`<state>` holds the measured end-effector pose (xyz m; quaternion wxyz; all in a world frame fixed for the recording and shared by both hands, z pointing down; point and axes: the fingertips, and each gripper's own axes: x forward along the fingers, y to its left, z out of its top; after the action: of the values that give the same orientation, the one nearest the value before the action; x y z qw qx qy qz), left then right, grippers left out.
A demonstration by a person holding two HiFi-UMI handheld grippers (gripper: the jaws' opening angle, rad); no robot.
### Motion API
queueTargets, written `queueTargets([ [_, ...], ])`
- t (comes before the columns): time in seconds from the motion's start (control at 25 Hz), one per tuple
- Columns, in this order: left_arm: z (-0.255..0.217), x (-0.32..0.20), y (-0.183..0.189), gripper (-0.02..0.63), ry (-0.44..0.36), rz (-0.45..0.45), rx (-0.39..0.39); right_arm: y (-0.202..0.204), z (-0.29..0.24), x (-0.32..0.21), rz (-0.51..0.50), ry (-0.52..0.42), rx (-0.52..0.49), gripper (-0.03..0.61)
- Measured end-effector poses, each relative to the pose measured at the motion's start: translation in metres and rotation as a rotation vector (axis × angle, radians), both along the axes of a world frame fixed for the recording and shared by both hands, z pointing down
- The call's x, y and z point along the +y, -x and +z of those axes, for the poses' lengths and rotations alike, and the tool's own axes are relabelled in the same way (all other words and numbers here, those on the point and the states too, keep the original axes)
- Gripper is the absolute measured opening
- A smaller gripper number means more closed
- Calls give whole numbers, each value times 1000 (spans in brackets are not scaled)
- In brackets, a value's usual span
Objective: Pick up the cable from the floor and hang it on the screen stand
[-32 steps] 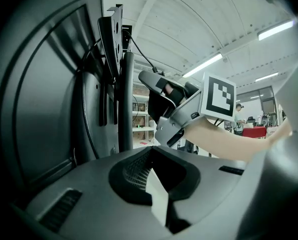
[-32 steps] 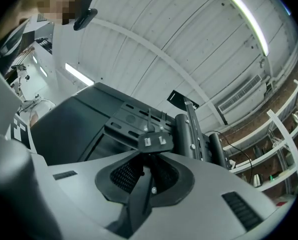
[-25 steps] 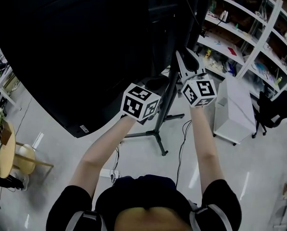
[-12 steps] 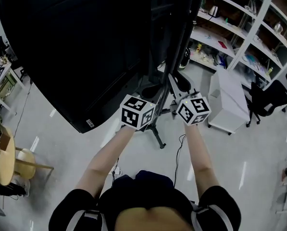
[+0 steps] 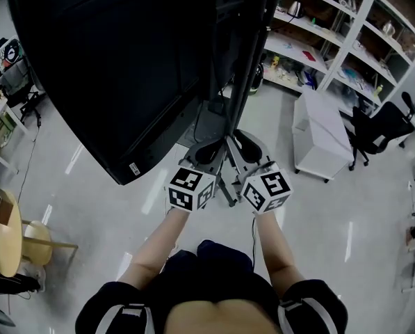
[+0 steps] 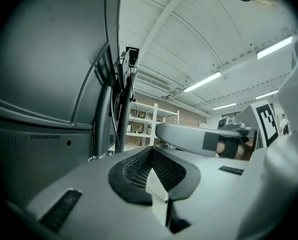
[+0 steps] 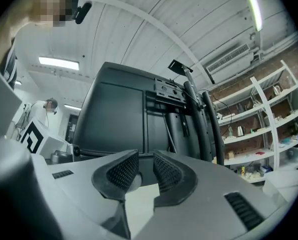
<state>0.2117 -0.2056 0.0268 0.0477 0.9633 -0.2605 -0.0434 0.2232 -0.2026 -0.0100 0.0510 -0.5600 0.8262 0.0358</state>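
Your left gripper [image 5: 206, 152] has its jaws closed together, with nothing between them. Your right gripper [image 5: 247, 145] has its jaws a little apart and is also empty. You hold both side by side, low in front of the screen stand [image 5: 243, 75]. A black cable [image 7: 215, 133] runs along the post of the stand. In the right gripper view it is ahead of the jaws and to their right, not touching them. I cannot tell whether it is the task's cable. The big dark screen [image 5: 117, 68] fills the left. Below is a pale glossy floor [image 5: 346, 214]. White shelves [image 5: 332, 40], a white cabinet [image 5: 318, 134] and a black office chair [image 5: 377, 124] stand on the right.
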Motion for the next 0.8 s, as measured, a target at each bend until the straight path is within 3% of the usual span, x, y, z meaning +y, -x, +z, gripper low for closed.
queueTargets([
  [0.2,15,21,21,6,2,-52,2,10,22,26,105,50,-4,100],
  [0.52,45,39,55,6,16,-132,-66,11,67,59,196,134,-63,55],
  [0.8,61,53,77,6,51,-168,-66,17,88,74,204,168,-73,41],
])
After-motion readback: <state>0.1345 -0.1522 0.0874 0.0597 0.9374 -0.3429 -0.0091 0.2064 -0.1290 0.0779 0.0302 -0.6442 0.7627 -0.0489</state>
